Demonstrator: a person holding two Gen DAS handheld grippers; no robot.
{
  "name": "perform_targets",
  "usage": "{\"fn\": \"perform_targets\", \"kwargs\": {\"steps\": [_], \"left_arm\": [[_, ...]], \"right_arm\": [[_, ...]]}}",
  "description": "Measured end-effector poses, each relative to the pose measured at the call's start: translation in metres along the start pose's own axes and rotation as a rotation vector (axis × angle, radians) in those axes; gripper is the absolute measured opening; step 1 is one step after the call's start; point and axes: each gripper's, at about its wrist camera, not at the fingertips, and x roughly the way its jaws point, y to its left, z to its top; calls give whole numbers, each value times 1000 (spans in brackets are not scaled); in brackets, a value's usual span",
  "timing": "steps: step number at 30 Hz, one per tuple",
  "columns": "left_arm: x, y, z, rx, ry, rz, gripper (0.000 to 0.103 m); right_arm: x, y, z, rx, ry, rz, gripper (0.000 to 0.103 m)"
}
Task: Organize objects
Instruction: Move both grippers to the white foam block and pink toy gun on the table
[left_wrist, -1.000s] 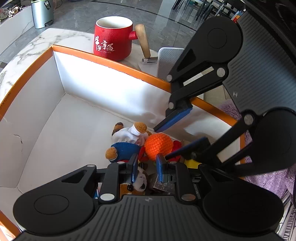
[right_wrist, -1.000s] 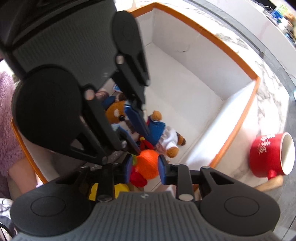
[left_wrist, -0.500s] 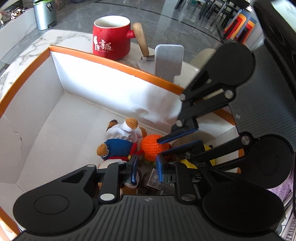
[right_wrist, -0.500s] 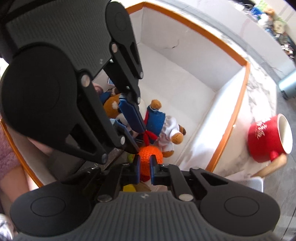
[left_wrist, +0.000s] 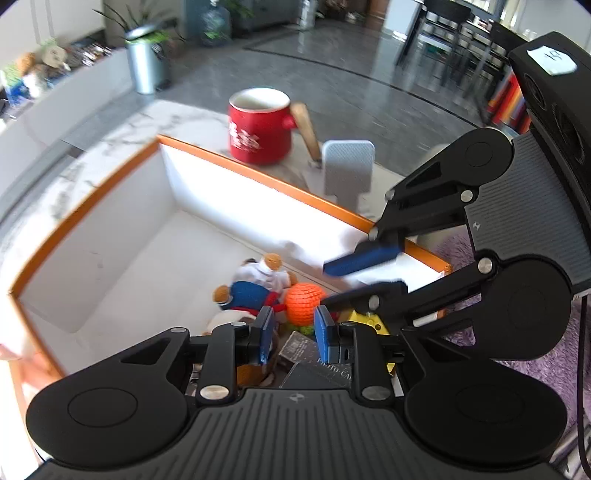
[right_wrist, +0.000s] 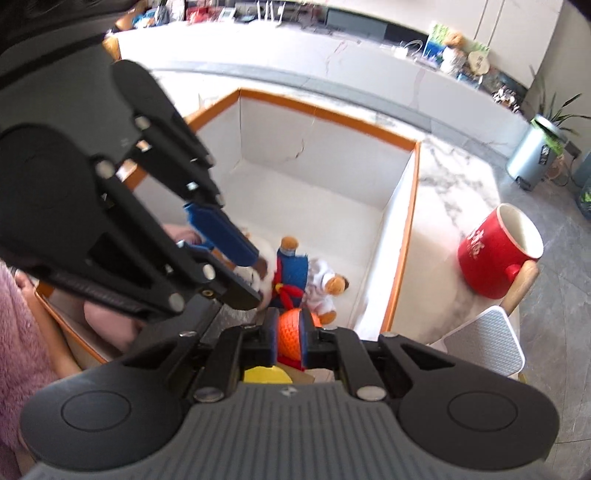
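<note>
- Vs a second ago, left view: camera sits higher and tipped up. More floor, bin and chairs show at the top; box has dropped toward centre-left.
- Mug was at the top edge, now upper centre. Grey paddle just right of it is fully in view; earlier it was half hidden behind the other tool.
- Right gripper in the left view has shifted from centre to centre-right, above the box's right end.
- Right view: box earlier ran off the top, now its whole far rim shows with counter behind it.
- Left gripper: jaws opening, narrow gap, nothing gripped; dark cards lie below it.
- Right gripper: jaws opening. Orange ball sits between the pads in the right view, but the left view shows the ball resting low in the box with those fingers above it, so not grasped.
- Ball is in the box's right-hand corner, lower centre of the left view, touching the doll.
- Ball is round, no long axis to call. Doll lies flat, long axis from upper left to lower right in the right view, head toward lower right.
- Yellow toy just right of the ball.
</note>
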Motion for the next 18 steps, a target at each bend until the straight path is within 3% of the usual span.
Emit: {"fn": "perform_targets", "kwargs": {"steps": [1, 8, 10, 18], "left_arm": [[-4, -2, -2, -8, -17, 15, 27], [-37, -1, -18, -55, -101, 132, 27], [-47, 5, -23, -77, -105, 149, 28], [-79, 37, -47, -173, -117, 222, 28]], "right_arm": [[17, 1, -2, 17, -20, -1, 30], [4, 13, 1, -2, -192, 28, 33], [2, 19, 7, -17, -201, 33, 38], [9, 40, 46, -59, -201, 68, 38]]}}
